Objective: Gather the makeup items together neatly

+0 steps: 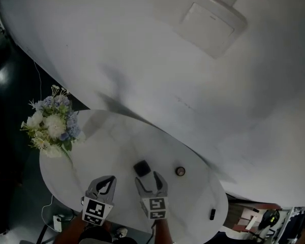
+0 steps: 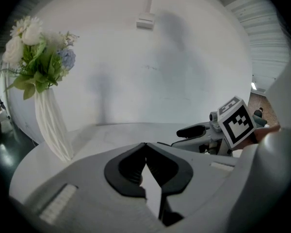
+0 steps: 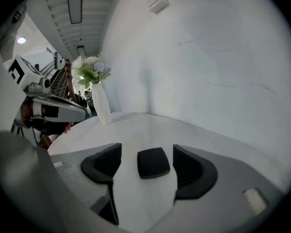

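Round white tabletop (image 1: 117, 136). Left tongs (image 2: 145, 147): jaws were shut together, empty. Right tongs (image 1: 150, 179): jaws stood wide apart, and a black square compact (image 3: 153, 162) lay on the tabletop between them, clear of both pads. A small round pot (image 1: 180, 171) sat nearby, to the compact's right. A vase of flowers (image 1: 51, 123) stood at the left edge.

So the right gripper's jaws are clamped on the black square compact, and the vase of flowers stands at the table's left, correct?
Not clamped. The right gripper has its jaws open, and the black square compact lies on the table in the gap between them, touching neither, as the right gripper view shows. The vase of flowers does stand at the table's left.
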A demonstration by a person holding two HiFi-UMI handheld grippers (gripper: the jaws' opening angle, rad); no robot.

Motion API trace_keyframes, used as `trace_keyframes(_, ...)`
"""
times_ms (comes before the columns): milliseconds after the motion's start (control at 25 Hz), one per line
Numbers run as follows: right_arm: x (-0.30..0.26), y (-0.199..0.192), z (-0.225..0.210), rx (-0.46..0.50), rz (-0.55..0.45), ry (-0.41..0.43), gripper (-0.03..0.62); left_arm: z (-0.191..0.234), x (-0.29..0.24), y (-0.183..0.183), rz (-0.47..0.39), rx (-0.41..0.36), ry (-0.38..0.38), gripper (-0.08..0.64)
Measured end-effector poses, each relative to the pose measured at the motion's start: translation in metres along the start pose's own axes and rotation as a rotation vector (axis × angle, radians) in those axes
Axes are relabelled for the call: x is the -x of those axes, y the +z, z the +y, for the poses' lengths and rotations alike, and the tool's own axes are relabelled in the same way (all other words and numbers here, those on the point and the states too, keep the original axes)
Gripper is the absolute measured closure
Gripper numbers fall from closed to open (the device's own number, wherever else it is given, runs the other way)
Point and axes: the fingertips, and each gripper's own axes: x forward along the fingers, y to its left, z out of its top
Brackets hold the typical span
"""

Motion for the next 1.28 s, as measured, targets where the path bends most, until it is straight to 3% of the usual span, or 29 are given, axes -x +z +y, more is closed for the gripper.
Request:
trace_keyframes(160,-0.017,-0.016,-0.007,0.003,0.044,0.006,0.236,0.002,-0.006,-0.010,0.023,0.011,0.000,0.551)
trace_keyframes(560,-0.043,-0.042,-0.013,0.010,0.113,0.023,0.236,0.013,-0.017,-0.030,0.069,0.031,0.007,0.551)
trace_keyframes(1040,-0.057,-0.051,-0.008,0.108,0.186,0.051,0.236,0.018,-0.023,-0.033,0.078,0.039,0.014,0.551)
trace_keyframes(1280,-0.057,-0.051,-0.011,0.117,0.186,0.039,0.270,0.021,-0.020,-0.036,0.083,0.039,0.028,0.551)
